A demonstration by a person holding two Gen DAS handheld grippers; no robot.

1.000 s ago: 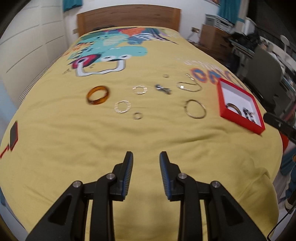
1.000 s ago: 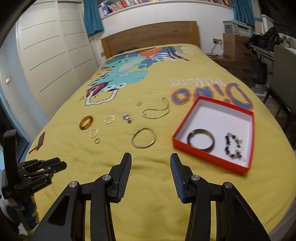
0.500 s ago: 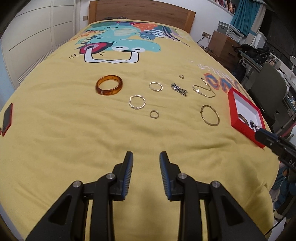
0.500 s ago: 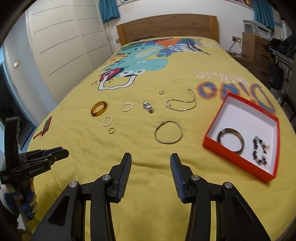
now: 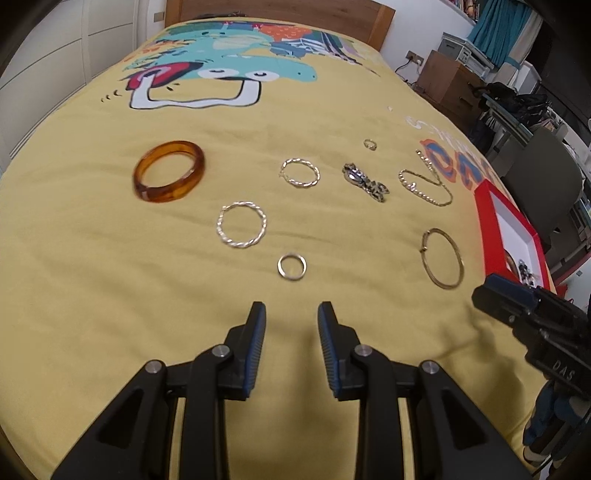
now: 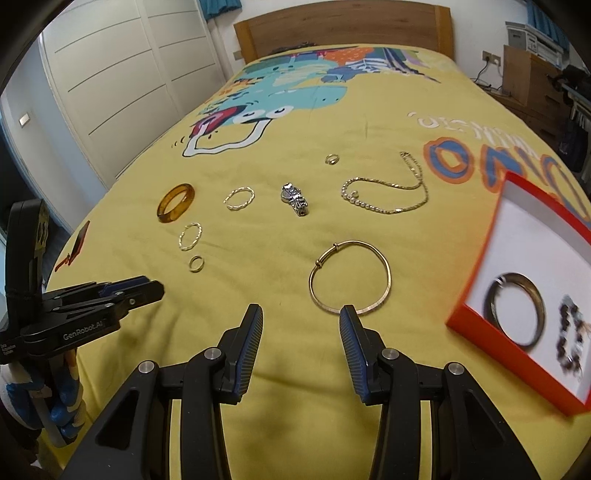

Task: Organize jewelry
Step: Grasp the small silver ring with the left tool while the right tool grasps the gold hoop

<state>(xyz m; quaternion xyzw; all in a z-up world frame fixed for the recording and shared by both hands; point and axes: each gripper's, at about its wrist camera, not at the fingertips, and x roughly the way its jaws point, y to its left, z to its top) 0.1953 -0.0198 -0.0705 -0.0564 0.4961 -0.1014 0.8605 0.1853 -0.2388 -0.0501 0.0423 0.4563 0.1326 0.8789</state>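
Jewelry lies on the yellow bedspread: an amber bangle [image 5: 169, 171], two twisted silver hoops [image 5: 241, 229] [image 5: 300, 172], a small ring [image 5: 291, 266], a silver watch [image 5: 364, 182], a chain [image 5: 424, 182], a tiny ring [image 5: 369, 144] and a thin gold bangle [image 6: 349, 276]. My left gripper [image 5: 291, 317] is open and empty, just short of the small ring. My right gripper [image 6: 301, 319] is open and empty, its right fingertip at the gold bangle's near edge. The red box [image 6: 495, 258] at right holds a dark bangle [image 6: 517, 314] and a bead bracelet [image 6: 570, 341].
A wooden headboard [image 6: 343, 29] stands at the far end. White wardrobe doors [image 6: 110, 74] line the left side. A dark phone-like thing [image 6: 79, 240] lies at the bed's left edge. A dresser and chair [image 5: 535, 177] stand to the right.
Both grippers moved forward and lower toward the jewelry. The left now sits close to the small ring, the right reaches the gold bangle. Both stayed open.
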